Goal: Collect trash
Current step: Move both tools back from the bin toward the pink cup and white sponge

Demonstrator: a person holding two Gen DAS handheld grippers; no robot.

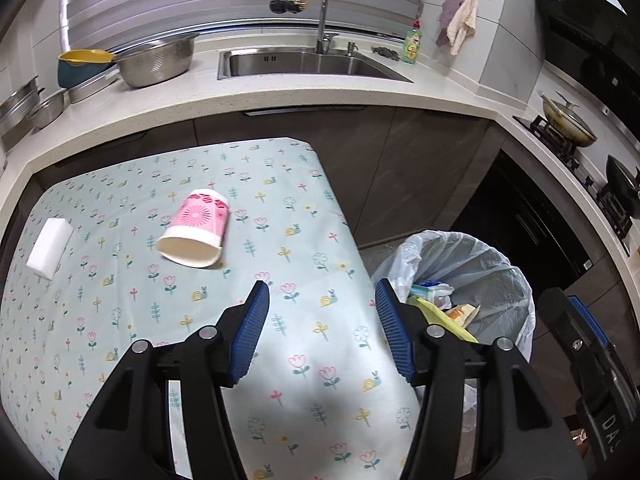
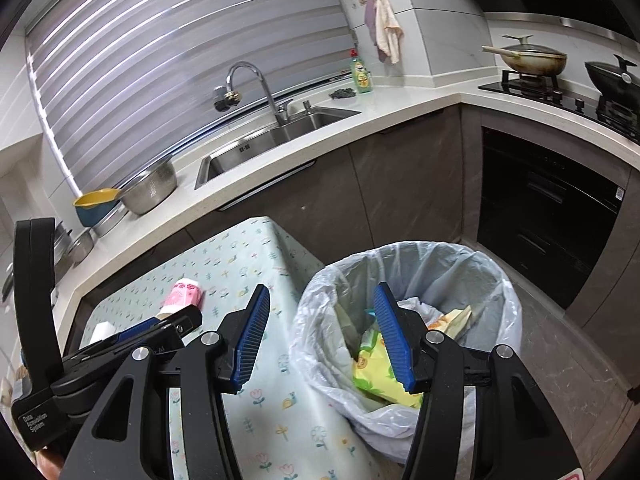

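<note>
A pink paper cup (image 1: 196, 229) lies on its side on the flowered tablecloth (image 1: 304, 380), toward the far half of the table, its open mouth turned to the near side. A white sponge block (image 1: 50, 248) sits well apart from it, close to the table's left edge. Just off the table's right edge stands the trash bin (image 2: 500, 280), lined with a pale plastic bag and holding crumpled wrappers, a yellow-green packet (image 2: 376, 376) among them.

The left gripper (image 1: 322, 292) hangs over the near part of the table by its right edge, blue pads apart with nothing between them. The right gripper (image 2: 321, 294) hovers where the table's right edge meets the bin's rim, its pads also apart and empty; one finger is over the cloth, the other over the bin's mouth.

Beyond the table runs the counter (image 1: 280, 92) with a steel sink (image 1: 304, 62) and tall faucet (image 1: 316, 8) in it. A metal colander (image 1: 154, 60) and a yellow-rimmed bowl (image 1: 82, 66) rest toward the counter's left end, a green soap bottle (image 1: 412, 45) by the sink's right corner. A pan (image 2: 528, 58) sits on the stove along the right-hand counter.
</note>
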